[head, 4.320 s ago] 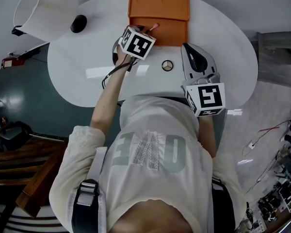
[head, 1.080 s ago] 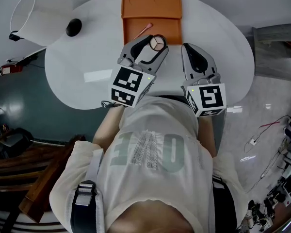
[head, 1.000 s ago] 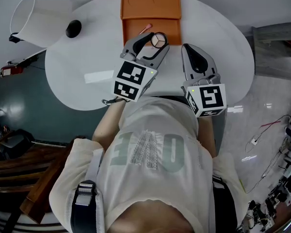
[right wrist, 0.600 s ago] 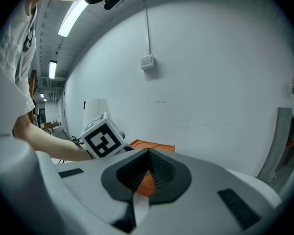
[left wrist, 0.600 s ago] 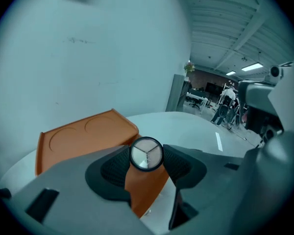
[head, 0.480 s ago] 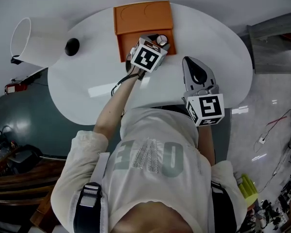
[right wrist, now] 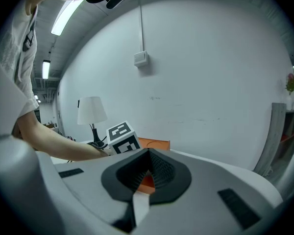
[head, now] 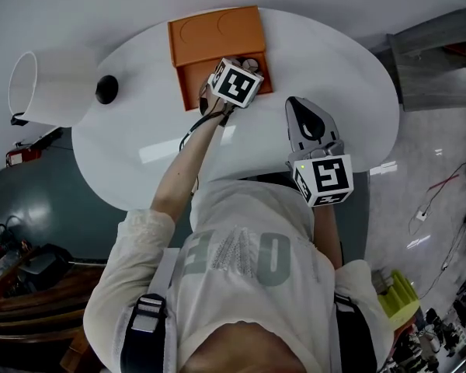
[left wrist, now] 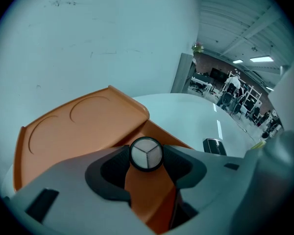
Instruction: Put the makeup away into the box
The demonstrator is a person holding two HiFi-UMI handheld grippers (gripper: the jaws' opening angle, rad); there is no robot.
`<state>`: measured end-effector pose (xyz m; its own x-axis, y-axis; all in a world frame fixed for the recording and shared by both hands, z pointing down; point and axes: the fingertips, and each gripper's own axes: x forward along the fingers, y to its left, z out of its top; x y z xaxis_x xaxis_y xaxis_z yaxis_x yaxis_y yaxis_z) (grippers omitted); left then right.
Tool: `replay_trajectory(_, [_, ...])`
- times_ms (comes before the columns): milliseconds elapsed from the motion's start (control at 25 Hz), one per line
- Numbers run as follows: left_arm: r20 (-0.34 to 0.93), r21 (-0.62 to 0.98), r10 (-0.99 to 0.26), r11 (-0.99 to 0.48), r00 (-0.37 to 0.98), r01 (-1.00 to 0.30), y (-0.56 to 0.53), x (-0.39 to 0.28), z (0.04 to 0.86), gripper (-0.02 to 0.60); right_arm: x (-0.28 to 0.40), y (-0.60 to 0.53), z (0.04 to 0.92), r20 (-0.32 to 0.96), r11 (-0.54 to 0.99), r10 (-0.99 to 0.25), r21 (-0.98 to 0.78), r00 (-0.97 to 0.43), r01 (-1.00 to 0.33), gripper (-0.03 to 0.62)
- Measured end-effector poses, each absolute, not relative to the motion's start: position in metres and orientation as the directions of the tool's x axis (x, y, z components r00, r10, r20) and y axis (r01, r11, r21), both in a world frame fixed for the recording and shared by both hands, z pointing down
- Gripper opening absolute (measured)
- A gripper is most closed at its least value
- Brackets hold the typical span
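Observation:
An orange box (head: 193, 81) stands open at the far side of the white table, its lid (head: 216, 31) tipped back. My left gripper (head: 247, 64) reaches down into the box's tray, under its marker cube (head: 235, 84). It is shut on a round compact with a three-part face (left wrist: 146, 150), pinched between both pads just above the orange floor (left wrist: 149, 192). The lid (left wrist: 81, 124) rises behind it. My right gripper (head: 301, 107) hovers over the table's near right with its jaws together and nothing in them. Its own view shows the pads (right wrist: 159, 170) meeting at the tips.
A white lampshade (head: 45, 88) and the lamp's black base (head: 106, 89) stand at the table's far left. The round white table (head: 342, 76) ends close behind the box. A person's arm (head: 182, 169) stretches to the box. A small dark object (left wrist: 214, 146) lies on the table right of the box.
The left gripper has carried the compact forward and down from the table's middle into the orange box. The right gripper has hardly moved. The head view has swung slightly.

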<state>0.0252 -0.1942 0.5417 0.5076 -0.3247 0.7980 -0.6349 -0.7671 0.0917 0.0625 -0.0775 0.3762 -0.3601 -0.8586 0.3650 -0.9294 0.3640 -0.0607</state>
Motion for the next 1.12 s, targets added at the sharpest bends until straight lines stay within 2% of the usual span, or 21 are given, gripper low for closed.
replay_trajectory(560, [0.821, 0.126, -0.295, -0.742, 0.49, -0.658, -0.192, 0.023, 0.553, 0.23, 0.074, -0.075, 0.383, 0.382, 0.323, -0.866, -0.068, -0.324, -0.944, 0.005])
replay_trajectory(880, [0.717, 0.087, -0.419, -0.74, 0.557, -0.667, -0.186, 0.031, 0.494, 0.229, 0.078, -0.071, 0.373, 0.339, 0.326, -0.88, -0.076, -0.332, -0.942, 0.005])
replay_trajectory(960, [0.669, 0.08, -0.456, -0.741, 0.587, -0.667, -0.18, 0.037, 0.47, 0.199, 0.081, -0.069, 0.368, 0.322, 0.324, -0.887, -0.076, -0.33, -0.943, 0.005])
replay_trajectory(1040, [0.621, 0.051, -0.503, -0.739, 0.601, -0.672, -0.172, 0.041, 0.447, 0.101, 0.086, -0.066, 0.365, 0.307, 0.316, -0.895, -0.074, -0.323, -0.946, 0.005])
replay_trajectory(1080, [0.599, 0.031, -0.526, -0.739, 0.604, -0.673, -0.168, 0.043, 0.436, 0.011, 0.089, -0.064, 0.363, 0.3, 0.31, -0.899, -0.072, -0.317, -0.948, 0.005])
replay_trajectory(1120, [0.581, 0.017, -0.541, -0.739, 0.609, -0.673, -0.162, 0.045, 0.427, 0.006, 0.092, -0.061, 0.362, 0.295, 0.305, -0.903, -0.07, -0.312, -0.95, 0.005])
